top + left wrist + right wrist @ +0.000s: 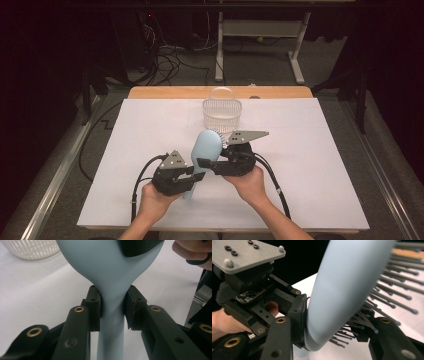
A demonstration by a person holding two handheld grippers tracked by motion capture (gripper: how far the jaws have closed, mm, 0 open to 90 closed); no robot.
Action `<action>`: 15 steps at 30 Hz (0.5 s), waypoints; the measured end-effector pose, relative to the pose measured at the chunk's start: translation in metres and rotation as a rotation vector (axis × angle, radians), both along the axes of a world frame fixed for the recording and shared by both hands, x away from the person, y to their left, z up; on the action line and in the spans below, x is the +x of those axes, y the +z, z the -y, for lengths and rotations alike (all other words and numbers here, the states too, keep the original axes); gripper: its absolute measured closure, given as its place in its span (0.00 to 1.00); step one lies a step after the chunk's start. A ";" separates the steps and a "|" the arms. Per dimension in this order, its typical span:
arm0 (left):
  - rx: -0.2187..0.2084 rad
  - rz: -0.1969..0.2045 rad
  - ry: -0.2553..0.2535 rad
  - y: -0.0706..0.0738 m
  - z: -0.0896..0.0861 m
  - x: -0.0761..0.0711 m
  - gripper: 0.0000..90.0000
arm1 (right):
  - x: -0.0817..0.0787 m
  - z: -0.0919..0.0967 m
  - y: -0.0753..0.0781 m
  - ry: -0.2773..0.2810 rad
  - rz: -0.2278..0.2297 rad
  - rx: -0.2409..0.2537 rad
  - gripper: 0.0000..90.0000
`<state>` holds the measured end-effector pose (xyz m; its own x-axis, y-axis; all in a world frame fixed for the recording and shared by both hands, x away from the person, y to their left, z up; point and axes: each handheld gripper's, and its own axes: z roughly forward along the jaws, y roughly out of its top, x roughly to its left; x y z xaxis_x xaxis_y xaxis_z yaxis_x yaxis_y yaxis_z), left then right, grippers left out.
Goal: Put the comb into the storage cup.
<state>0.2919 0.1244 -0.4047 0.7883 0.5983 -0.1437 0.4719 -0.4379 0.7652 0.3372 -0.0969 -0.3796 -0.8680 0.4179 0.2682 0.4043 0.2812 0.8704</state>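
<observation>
Now the left gripper (192, 176) is clamped on the neck of the blue hairbrush (205, 150), one jaw on each side of the handle. Over the white table (310, 165) the right gripper (204, 163) pinches the brush head, back against bristles. Behind stands a white basket (222, 111).

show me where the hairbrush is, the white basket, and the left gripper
hairbrush (206, 144): high view, back of the pale blue head.
white basket (221, 116): high view, slatted front wall.
left gripper (113, 310): left gripper view, midway between its pads, shut on the brush's neck.
</observation>
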 end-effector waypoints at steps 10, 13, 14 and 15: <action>-0.015 0.002 -0.004 0.000 -0.002 0.001 0.74 | -0.003 -0.005 0.008 0.027 0.023 -0.030 0.66; -0.011 0.002 0.008 0.000 -0.003 0.001 0.72 | 0.000 -0.003 0.009 0.027 0.009 -0.021 0.66; -0.008 0.002 0.009 -0.001 -0.003 0.001 0.70 | 0.001 -0.003 0.009 0.025 0.007 -0.019 0.66; -0.009 0.004 0.010 -0.001 -0.003 0.001 0.70 | 0.001 -0.002 0.010 0.023 0.006 -0.019 0.66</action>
